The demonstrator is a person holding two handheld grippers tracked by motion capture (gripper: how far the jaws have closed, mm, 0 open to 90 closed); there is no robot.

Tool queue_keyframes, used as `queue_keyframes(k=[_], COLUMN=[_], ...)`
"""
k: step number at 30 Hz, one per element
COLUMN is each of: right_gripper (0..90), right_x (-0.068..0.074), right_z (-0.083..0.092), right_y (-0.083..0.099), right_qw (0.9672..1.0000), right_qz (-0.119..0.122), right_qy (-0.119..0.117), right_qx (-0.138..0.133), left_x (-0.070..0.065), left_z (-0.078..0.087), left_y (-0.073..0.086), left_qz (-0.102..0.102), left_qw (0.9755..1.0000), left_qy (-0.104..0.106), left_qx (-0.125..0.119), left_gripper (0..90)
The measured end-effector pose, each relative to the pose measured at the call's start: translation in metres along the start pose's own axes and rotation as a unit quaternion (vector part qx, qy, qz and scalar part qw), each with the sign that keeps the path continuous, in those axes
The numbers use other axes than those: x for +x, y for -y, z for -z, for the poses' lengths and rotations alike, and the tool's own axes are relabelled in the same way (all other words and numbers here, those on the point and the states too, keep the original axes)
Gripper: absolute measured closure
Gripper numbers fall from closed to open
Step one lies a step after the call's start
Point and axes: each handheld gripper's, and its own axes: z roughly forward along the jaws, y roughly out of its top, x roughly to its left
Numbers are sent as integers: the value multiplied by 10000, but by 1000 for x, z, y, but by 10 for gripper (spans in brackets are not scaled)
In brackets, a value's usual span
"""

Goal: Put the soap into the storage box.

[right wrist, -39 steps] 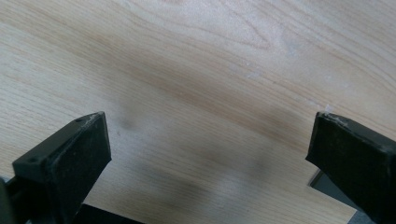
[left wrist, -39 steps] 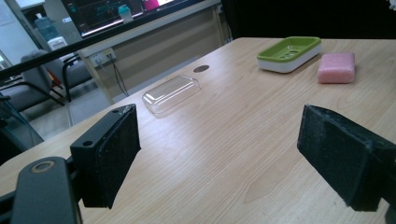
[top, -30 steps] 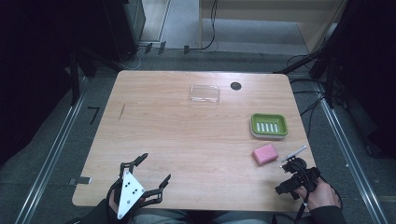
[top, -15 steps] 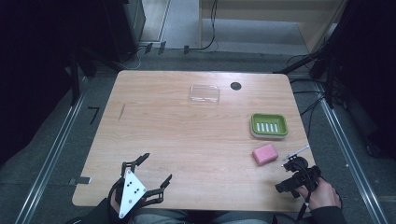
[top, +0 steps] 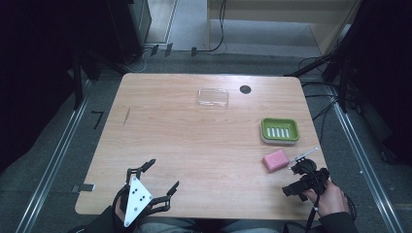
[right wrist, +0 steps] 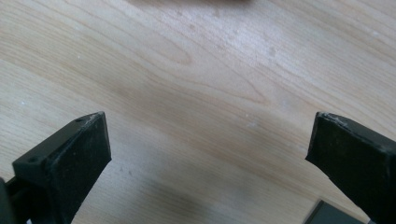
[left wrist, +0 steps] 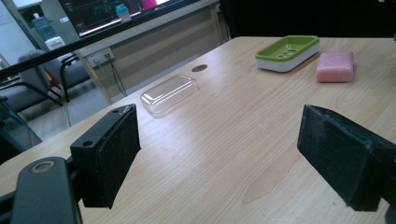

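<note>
A pink soap bar (top: 275, 160) lies on the wooden table (top: 194, 141), just in front of a green soap dish (top: 280, 130). A clear plastic lid (top: 212, 97) rests near the far edge. My left gripper (top: 163, 175) hovers at the near left corner, open and empty. Its own view looks across the table at the lid (left wrist: 169, 93), the dish (left wrist: 287, 52) and the soap (left wrist: 335, 66), all well beyond its pads (left wrist: 112, 154). My right gripper (top: 291, 178) sits near the front right, close to the soap, open over bare wood (right wrist: 205, 93).
A small dark round hole (top: 245, 89) marks the table beside the lid. A thin pale rod (top: 303, 155) shows just above the right gripper. Dark floor, rails and cables surround the table.
My right gripper has shifted slightly left and away from the front edge, nearer the soap. The left gripper has barely moved.
</note>
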Motion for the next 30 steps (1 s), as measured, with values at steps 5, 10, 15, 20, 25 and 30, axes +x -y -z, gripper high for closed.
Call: queue_keyframes(k=[5,10,15,20,25,30], right_gripper=[0,0,0,0,0,0], right_x=[2,4,5,7,7,6], right_z=[-1,0,-1,-3,-8,-10], right_y=[-8,-17,-29,-39,-49,-60], right_qw=[9999,9999,9997,9996,9997,9993], right_qz=[-11,20,103,153,158,55], right_qy=[-52,-69,-53,-38,-76,-283], right_qx=[-103,-143,-193,-215,-187,-231], left_x=[0,0,0,0,0,0], left_z=[0,-1,-1,-1,-1,-1], left_y=[0,0,0,0,0,0], left_qz=[9,0,15,17,23,21], left_qw=[10000,10000,10000,10000,10000,10000], left_qy=[14,17,10,9,17,13], left_qx=[1,40,32,29,28,36], left_gripper=[136,136,136,136,136,136])
